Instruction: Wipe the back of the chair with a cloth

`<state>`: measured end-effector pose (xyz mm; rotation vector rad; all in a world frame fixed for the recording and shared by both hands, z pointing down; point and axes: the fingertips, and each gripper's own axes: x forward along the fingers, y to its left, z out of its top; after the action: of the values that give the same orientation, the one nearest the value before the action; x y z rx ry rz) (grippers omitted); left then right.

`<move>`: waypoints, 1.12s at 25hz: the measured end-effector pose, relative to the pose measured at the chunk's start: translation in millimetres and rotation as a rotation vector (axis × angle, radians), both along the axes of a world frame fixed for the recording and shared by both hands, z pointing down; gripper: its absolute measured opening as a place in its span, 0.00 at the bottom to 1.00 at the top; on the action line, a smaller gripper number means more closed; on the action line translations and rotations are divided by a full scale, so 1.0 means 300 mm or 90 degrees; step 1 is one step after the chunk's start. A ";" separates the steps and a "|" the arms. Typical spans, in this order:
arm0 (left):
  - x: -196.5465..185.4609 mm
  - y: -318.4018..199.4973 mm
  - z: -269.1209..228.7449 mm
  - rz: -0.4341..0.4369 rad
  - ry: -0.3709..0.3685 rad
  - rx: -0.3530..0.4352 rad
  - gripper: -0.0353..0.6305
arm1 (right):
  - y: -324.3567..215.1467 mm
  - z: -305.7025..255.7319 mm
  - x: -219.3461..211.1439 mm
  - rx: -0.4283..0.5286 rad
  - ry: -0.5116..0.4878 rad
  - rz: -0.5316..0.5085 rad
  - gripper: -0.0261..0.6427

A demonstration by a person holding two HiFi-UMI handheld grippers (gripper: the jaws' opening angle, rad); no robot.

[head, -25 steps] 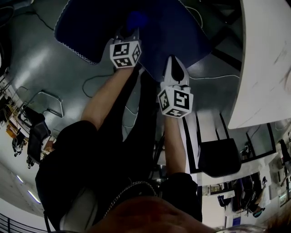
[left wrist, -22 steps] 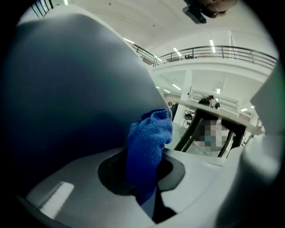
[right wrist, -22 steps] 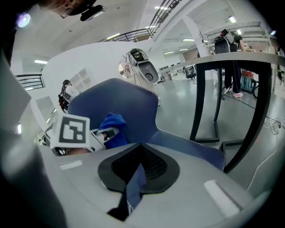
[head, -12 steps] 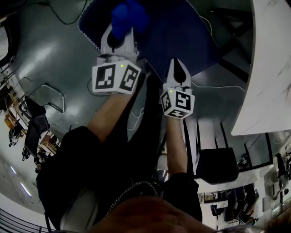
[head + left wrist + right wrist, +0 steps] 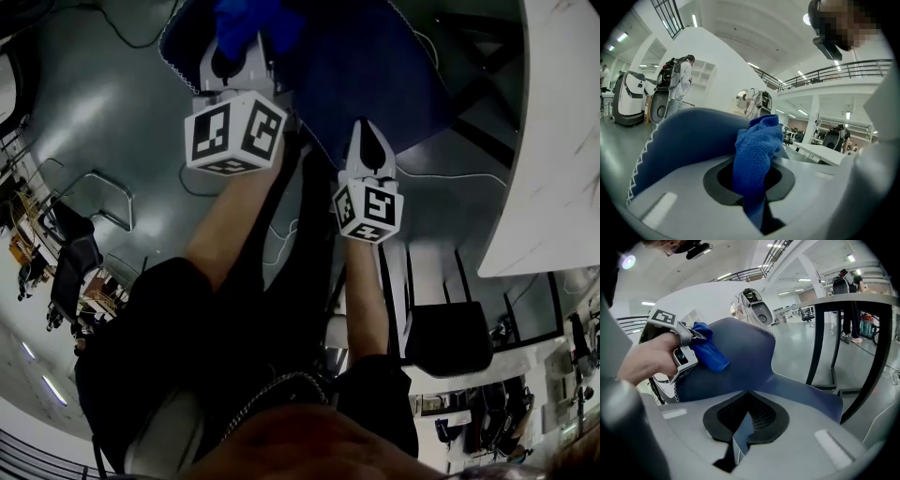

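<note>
1. Two tools are busy. The left tool (image 5: 242, 47) pinches the blue cloth (image 5: 757, 154) and holds it at the top edge of the chair back (image 5: 736, 352), so I judge the wiping to be under way.
2. The right tool (image 5: 365, 131) is clamped on a stitched edge of the chair, steadying it.
3. The next move calls for sweeping the cloth across and down the back with even pressure.
4. A white desk (image 5: 553, 141) stands on the floor (image 5: 94, 112), its edge close beside the chair. Its black leg (image 5: 818, 333) crowds that side.

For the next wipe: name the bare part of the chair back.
Bare: the chair back right of the cloth, up to its stitched edge. Crowded: leftward, where the left gripper holds the cloth; below, the right gripper clamps the chair's edge.
</note>
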<state>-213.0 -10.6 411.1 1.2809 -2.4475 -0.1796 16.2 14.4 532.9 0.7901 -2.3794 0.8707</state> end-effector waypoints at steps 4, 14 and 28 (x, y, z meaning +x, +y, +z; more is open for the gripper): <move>0.021 0.001 0.091 0.012 0.011 -0.028 0.13 | -0.001 0.007 0.014 -0.001 0.004 0.003 0.04; 0.067 0.014 0.311 0.037 0.024 -0.098 0.13 | -0.017 0.047 0.048 -0.002 0.021 0.009 0.04; 0.109 -0.039 0.570 0.092 -0.018 -0.157 0.13 | -0.036 0.086 0.058 -0.008 0.034 0.019 0.04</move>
<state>-180.4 -22.4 582.2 1.3483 -2.3028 0.1739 33.5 3.6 558.6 0.8354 -2.3195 0.8650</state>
